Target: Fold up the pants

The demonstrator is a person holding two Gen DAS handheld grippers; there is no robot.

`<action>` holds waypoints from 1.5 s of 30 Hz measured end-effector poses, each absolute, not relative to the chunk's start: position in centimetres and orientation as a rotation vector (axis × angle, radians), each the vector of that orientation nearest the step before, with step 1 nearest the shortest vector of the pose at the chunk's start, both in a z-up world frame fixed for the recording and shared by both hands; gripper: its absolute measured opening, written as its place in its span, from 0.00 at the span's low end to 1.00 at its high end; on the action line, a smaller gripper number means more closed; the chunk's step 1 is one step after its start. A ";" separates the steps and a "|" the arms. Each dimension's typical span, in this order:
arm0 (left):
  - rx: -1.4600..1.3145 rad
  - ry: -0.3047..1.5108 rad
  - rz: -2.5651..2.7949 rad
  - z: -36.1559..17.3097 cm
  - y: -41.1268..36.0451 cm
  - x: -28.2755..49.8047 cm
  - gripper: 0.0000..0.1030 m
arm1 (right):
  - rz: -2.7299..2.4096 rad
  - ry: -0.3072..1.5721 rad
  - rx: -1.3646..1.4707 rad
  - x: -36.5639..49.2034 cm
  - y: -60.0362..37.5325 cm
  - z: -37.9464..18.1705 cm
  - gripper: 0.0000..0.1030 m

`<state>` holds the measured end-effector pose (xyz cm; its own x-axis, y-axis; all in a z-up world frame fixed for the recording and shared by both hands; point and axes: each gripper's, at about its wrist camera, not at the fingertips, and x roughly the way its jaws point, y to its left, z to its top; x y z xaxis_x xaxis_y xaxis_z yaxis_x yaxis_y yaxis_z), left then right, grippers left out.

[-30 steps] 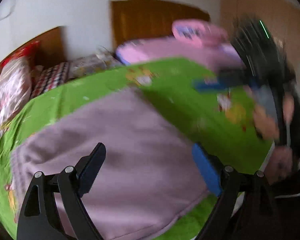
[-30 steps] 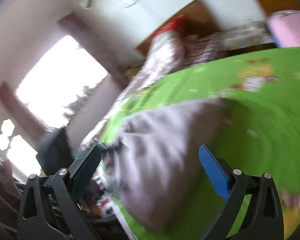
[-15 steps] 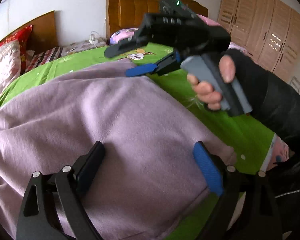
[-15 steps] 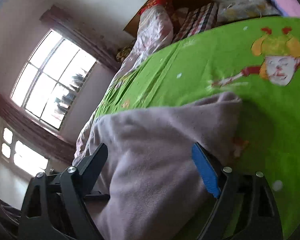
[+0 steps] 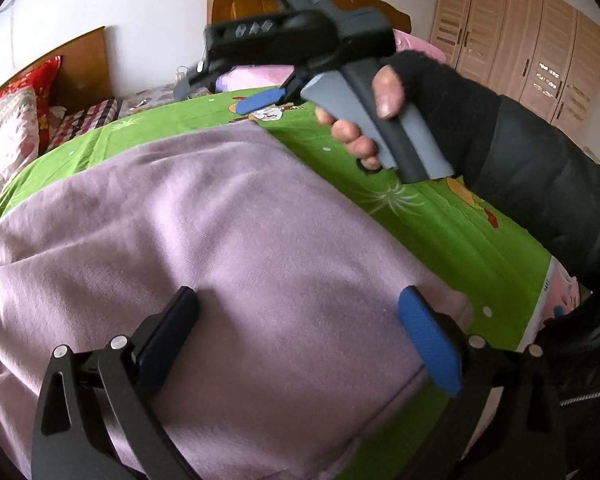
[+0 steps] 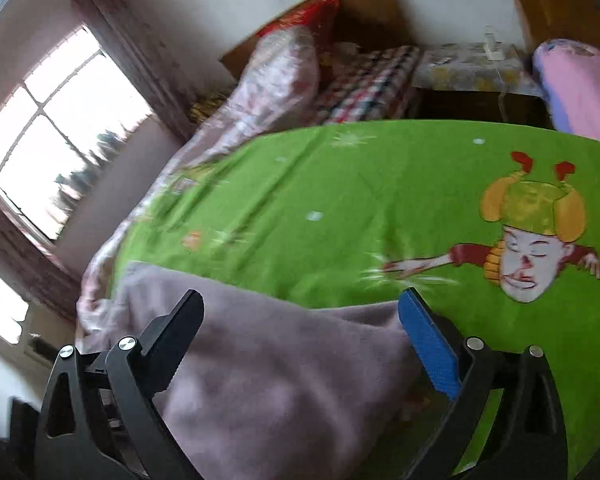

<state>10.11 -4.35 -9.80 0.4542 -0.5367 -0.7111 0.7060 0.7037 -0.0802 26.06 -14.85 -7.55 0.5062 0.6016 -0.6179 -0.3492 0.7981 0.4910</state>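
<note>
Lilac fleece pants (image 5: pixel 236 248) lie folded flat on a green cartoon-print bedsheet (image 5: pixel 440 216). My left gripper (image 5: pixel 300 332) is open, just above the near part of the pants, holding nothing. My right gripper (image 6: pixel 300 332) is open over the far edge of the pants (image 6: pixel 284 364), empty. It also shows in the left wrist view (image 5: pixel 220 92), held in a black-gloved hand above the far end of the pants.
The sheet (image 6: pixel 340 200) has a cartoon figure (image 6: pixel 528 248) to the right. Pillows and bedding (image 6: pixel 276 80) lie by a wooden headboard (image 5: pixel 80 64). A pink roll (image 6: pixel 580 88) sits far right. A window (image 6: pixel 52 136) is left, wardrobes (image 5: pixel 540 40) right.
The right gripper has swung up and away from the pants' far edge, over the sheet. My left gripper has stayed low over the near part of the pants, both still open.
</note>
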 end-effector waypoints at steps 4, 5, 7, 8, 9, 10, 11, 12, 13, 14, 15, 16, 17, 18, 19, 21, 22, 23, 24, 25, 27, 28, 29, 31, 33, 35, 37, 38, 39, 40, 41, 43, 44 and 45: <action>0.247 0.788 -0.776 -9.8 -4.7 10.4 0.98 | 0.612 0.893 0.272 26.2 -15.0 -9.2 0.93; 0.248 0.789 -0.775 -9.8 -4.7 10.4 0.98 | 0.612 0.882 0.276 26.4 -15.4 -9.3 0.92; 0.248 0.795 -0.769 -9.7 -4.8 10.3 0.98 | 0.529 0.882 0.292 26.5 -15.8 -8.7 0.93; 0.248 0.797 -0.765 -9.6 -4.9 10.3 0.98 | 0.448 0.890 0.263 26.4 -15.5 -8.1 0.93; 0.247 0.800 -0.759 -9.6 -4.9 10.2 0.98 | 0.460 0.873 0.250 26.0 -15.1 -7.4 0.93; 0.247 0.801 -0.756 -9.6 -4.9 10.2 0.98 | 0.508 0.850 0.249 25.4 -14.4 -6.8 0.93; 0.248 0.803 -0.752 -9.6 -5.0 10.2 0.99 | 0.583 0.841 0.256 24.7 -13.3 -6.1 0.93; 0.249 0.804 -0.751 -9.6 -5.0 10.2 0.99 | 0.639 0.854 0.250 24.3 -12.4 -6.0 0.93; 0.250 0.806 -0.750 -9.6 -5.1 10.3 0.99 | 0.709 0.888 0.218 23.7 -11.0 -6.3 0.93; 0.252 0.808 -0.749 -9.6 -5.1 10.3 0.99 | 0.732 0.913 0.187 23.6 -10.2 -6.7 0.93; 0.253 0.809 -0.748 -9.6 -5.1 10.3 0.99 | 0.729 0.950 0.139 23.7 -9.4 -7.5 0.93; 0.253 0.809 -0.747 -9.6 -5.2 10.3 0.99 | 0.701 0.982 0.101 23.8 -9.1 -8.5 0.93; 0.251 0.809 -0.745 -9.6 -5.1 10.3 0.99 | 0.701 0.985 0.111 24.2 -9.4 -9.3 0.93; 0.249 0.809 -0.740 -9.5 -5.1 10.3 0.99 | 0.721 0.956 0.153 24.3 -10.0 -9.3 0.93; 0.250 0.809 -0.735 -9.5 -5.2 10.2 0.99 | 0.717 0.952 0.178 24.2 -10.4 -9.2 0.93; 0.263 0.812 -0.718 -9.2 -5.3 10.0 0.99 | 0.641 0.932 0.176 24.3 -10.6 -8.3 0.92; 0.264 0.816 -0.710 -9.1 -5.2 9.9 0.99 | 0.581 0.915 0.138 24.2 -10.6 -7.8 0.93; 0.260 0.820 -0.706 -8.9 -5.1 9.8 0.98 | 0.540 0.897 0.105 24.1 -10.3 -7.1 0.93; 0.256 0.823 -0.697 -8.6 -4.9 9.6 0.98 | 0.546 0.887 0.107 24.0 -10.1 -6.5 0.93; 0.254 0.823 -0.688 -8.5 -4.8 9.5 0.98 | 0.574 0.879 0.131 24.0 -9.7 -6.0 0.93; 0.242 0.822 -0.669 -8.0 -4.1 9.3 0.98 | 0.610 0.880 0.145 24.4 -9.2 -5.4 0.93; 0.235 0.822 -0.663 -7.8 -3.8 9.3 0.98 | 0.633 0.887 0.141 24.7 -8.3 -5.3 0.93; 0.231 0.824 -0.656 -7.7 -3.5 9.3 0.98 | 0.676 0.902 0.134 25.4 -7.2 -5.3 0.93; 0.226 0.827 -0.640 -7.7 -2.9 9.2 0.98 | 0.743 0.941 0.105 25.3 -5.5 -5.6 0.94; 0.216 0.830 -0.634 -7.7 -2.4 9.1 0.98 | 0.730 0.985 0.000 24.9 -3.4 -6.9 0.94; 0.210 0.828 -0.631 -7.6 -1.9 9.0 0.98 | 0.644 1.031 -0.071 25.7 -2.3 -8.5 0.94; 0.201 0.828 -0.625 -7.6 -1.3 8.8 0.98 | 0.613 1.027 -0.035 26.4 -2.5 -8.6 0.93; 0.195 0.827 -0.624 -7.6 -1.0 8.8 0.98 | 0.591 1.021 -0.008 26.7 -2.9 -8.3 0.93; 0.185 0.827 -0.624 -7.6 -0.5 8.7 0.98 | 0.568 1.012 -0.002 26.8 -3.2 -7.9 0.93; 0.176 0.828 -0.626 -7.7 -0.2 8.7 0.98 | 0.543 1.005 -0.004 26.8 -3.3 -7.5 0.93; 0.168 0.828 -0.628 -7.8 0.2 8.7 0.98 | 0.528 1.000 -0.006 27.0 -3.2 -7.1 0.93; 0.156 0.828 -0.636 -8.0 0.6 8.8 0.98 | 0.556 0.996 0.006 27.3 -2.9 -6.6 0.94; 0.154 0.826 -0.640 -8.1 0.7 8.8 0.98 | 0.602 0.998 0.008 27.5 -2.1 -6.3 0.94; 0.155 0.824 -0.643 -8.2 0.8 8.8 0.98 | 0.639 1.002 -0.002 27.4 -1.3 -6.3 0.94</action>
<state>8.76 0.83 -8.18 0.5026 -0.4716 -0.7246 0.5882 0.8007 -0.1131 27.40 -1.28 -6.32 0.3736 0.4975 -0.7829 -0.4997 0.8190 0.2820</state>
